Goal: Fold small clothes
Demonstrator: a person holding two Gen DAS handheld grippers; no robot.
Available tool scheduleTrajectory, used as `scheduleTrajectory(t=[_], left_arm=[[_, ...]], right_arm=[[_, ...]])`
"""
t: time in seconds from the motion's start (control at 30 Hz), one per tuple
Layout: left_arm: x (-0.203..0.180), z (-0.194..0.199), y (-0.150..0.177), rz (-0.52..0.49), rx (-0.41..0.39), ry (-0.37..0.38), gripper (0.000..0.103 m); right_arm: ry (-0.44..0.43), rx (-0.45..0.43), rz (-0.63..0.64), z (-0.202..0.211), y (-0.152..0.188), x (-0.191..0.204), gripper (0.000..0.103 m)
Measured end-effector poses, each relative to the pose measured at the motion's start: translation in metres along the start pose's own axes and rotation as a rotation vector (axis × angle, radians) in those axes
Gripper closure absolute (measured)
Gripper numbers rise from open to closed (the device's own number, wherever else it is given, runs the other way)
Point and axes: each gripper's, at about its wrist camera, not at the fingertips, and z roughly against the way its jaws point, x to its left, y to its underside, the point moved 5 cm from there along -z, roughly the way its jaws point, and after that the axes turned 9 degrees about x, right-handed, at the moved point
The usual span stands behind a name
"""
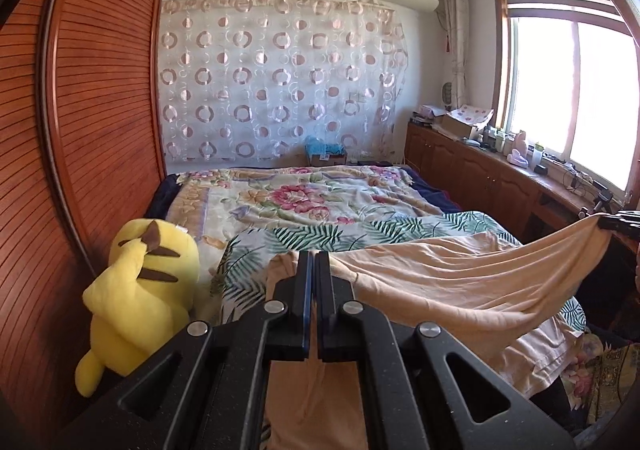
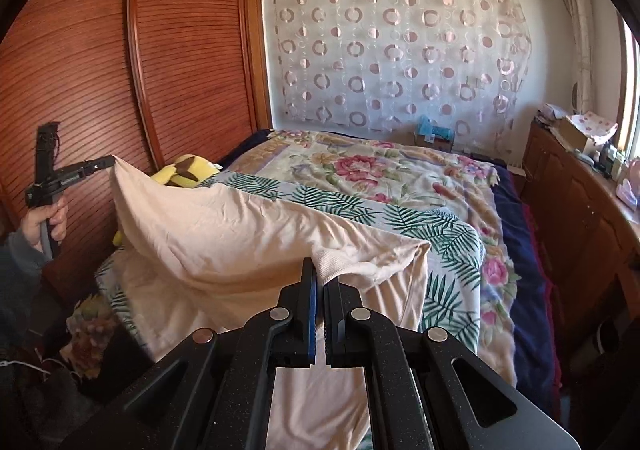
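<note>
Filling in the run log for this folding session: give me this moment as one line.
left tool: shut on peach cotton garment | right tool: shut on same garment | garment: lifted, stretched between both over leaf-print bedspread | fold: not yet made

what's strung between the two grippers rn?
The peach garment, its top edge pinched by the left gripper and right gripper, sagging over the bed. Clearest in the right wrist view.
</note>
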Motion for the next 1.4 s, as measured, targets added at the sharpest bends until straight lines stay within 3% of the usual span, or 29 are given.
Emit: scheduleTrajectory(t=[0.1, 0.3, 0.47, 0.53, 0.57, 0.6, 0.63, 0.7, 0.93, 1.03, 1.13, 1.27, 1.4], left_arm=[[0.008, -0.012, 0.028, 0.026, 0.067, 0.000, 0.101], [0.015, -0.065, 0.104, 0.093, 0.244, -0.002, 0.101], [0.012, -0.070, 0.124, 0.128, 0.274, 0.016, 0.101], [0.005, -0.070, 0.122, 0.121, 0.273, 0.036, 0.101], [0.000, -0.070, 0.117, 0.112, 0.268, 0.045, 0.101], [-0.004, -0.071, 0.112, 0.104, 0.262, 0.055, 0.101], [-0.009, -0.070, 0.106, 0.094, 0.253, 0.064, 0.101], [-0.024, -0.069, 0.089, 0.070, 0.222, 0.092, 0.101], [-0.068, -0.035, 0.021, 0.014, 0.085, 0.196, 0.101], [-0.055, -0.015, 0.015, 0.031, 0.046, 0.168, 0.101], [-0.022, -0.006, 0.034, 0.076, 0.064, 0.088, 0.101], [0.025, -0.024, 0.086, 0.157, 0.195, 0.005, 0.101], [0.041, -0.039, 0.124, 0.188, 0.276, -0.043, 0.101]], right_arm=[[0.007, 0.044, -0.005, 0.003, 0.022, 0.001, 0.101], [0.007, 0.239, -0.063, -0.065, 0.095, -0.014, 0.101], [0.024, 0.322, -0.102, -0.106, 0.121, -0.023, 0.101], [0.034, 0.341, -0.107, -0.112, 0.121, -0.026, 0.095], [0.049, 0.343, -0.104, -0.114, 0.120, -0.026, 0.092], [0.064, 0.335, -0.104, -0.114, 0.116, -0.025, 0.082], [0.074, 0.328, -0.107, -0.114, 0.109, -0.018, 0.066], [0.087, 0.293, -0.116, -0.101, 0.106, -0.016, 0.050], [0.092, 0.197, -0.119, -0.092, 0.084, -0.008, 0.048], [0.071, 0.169, -0.117, -0.097, 0.078, 0.000, 0.048], [0.061, 0.155, -0.106, -0.106, 0.079, 0.007, 0.048], [0.033, 0.168, -0.110, -0.123, 0.083, 0.010, 0.048], [0.023, 0.181, -0.103, -0.134, 0.078, 0.015, 0.048]])
